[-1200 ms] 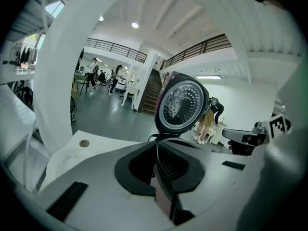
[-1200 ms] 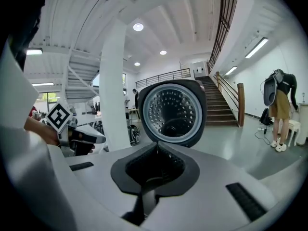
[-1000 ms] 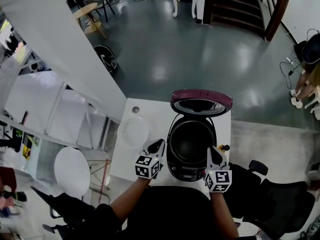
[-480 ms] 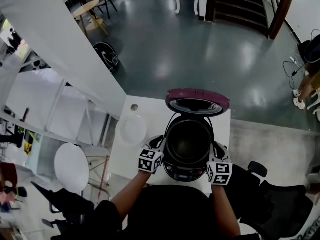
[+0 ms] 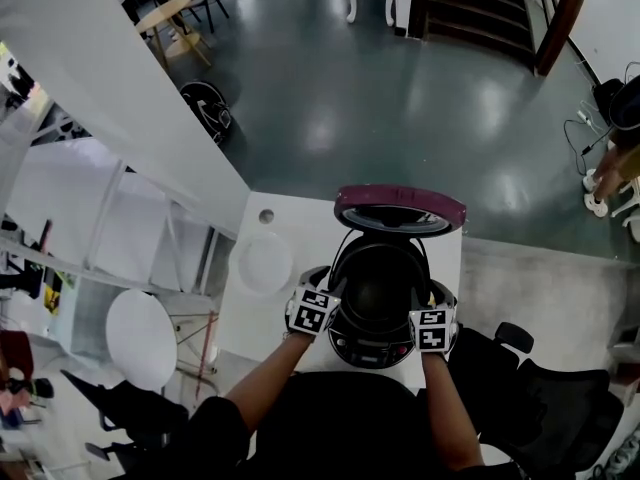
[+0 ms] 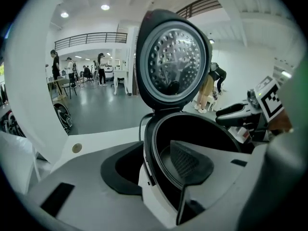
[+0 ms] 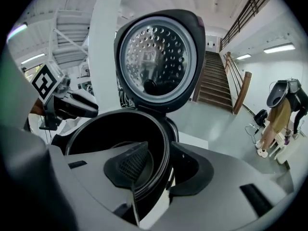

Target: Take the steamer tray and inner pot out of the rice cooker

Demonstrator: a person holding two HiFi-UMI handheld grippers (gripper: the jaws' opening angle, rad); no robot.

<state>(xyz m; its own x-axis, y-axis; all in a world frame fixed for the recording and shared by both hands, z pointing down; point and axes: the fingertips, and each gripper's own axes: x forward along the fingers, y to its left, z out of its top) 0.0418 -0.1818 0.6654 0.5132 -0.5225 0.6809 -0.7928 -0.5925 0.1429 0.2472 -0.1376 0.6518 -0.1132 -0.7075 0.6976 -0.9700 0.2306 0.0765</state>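
On the white surface, lower centre of the head view: rice cooker, lid raised, dark inner pot seated inside. At its left rim, left gripper, fingers just spread, one inside the pot, one outside, pinching nothing. At its right rim, right gripper, fingers likewise just parted, astride the wall.
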